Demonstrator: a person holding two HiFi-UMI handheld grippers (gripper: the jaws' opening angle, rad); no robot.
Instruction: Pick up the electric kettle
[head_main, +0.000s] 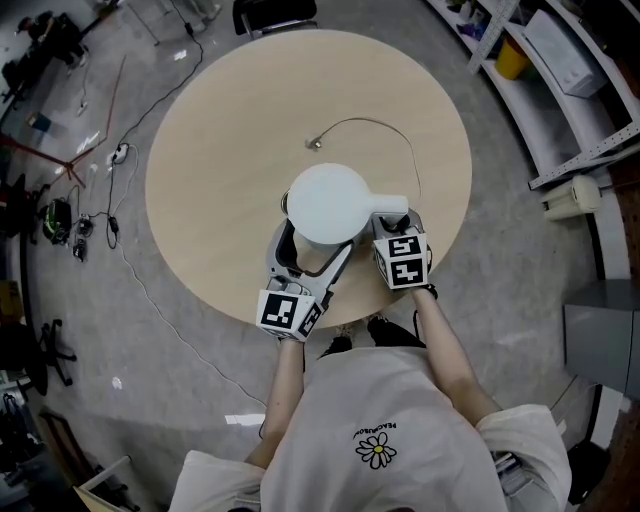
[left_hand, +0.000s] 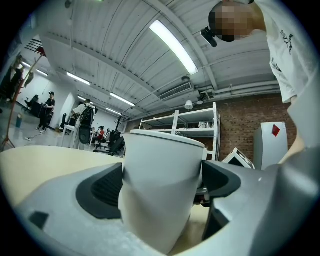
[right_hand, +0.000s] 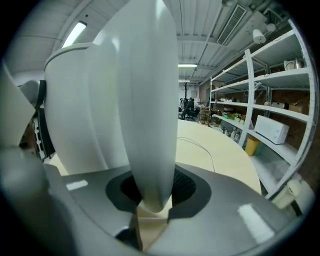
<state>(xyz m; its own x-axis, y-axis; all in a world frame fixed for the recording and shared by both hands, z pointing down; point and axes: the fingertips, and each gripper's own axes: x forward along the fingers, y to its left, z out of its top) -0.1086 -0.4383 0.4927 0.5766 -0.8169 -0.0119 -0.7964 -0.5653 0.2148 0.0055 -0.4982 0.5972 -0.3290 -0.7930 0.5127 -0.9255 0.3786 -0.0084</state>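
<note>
left claw (head_main: 313, 262) spread wide around kettle (head_main: 330, 203) body, centre frame; right claw (right_hand: 151, 196) pinching handle (right_hand: 150, 125).

Left tool (head_main: 312, 252): held level, jaws at full spread either side of the kettle (head_main: 330, 203) body, no clear squeeze.
Right tool (head_main: 393, 228): tipped downward, jaws closed on the handle (right_hand: 150, 125).
Left forearm (head_main: 285, 390), right forearm (head_main: 450, 350): bare, reaching forward, side by side.
</note>
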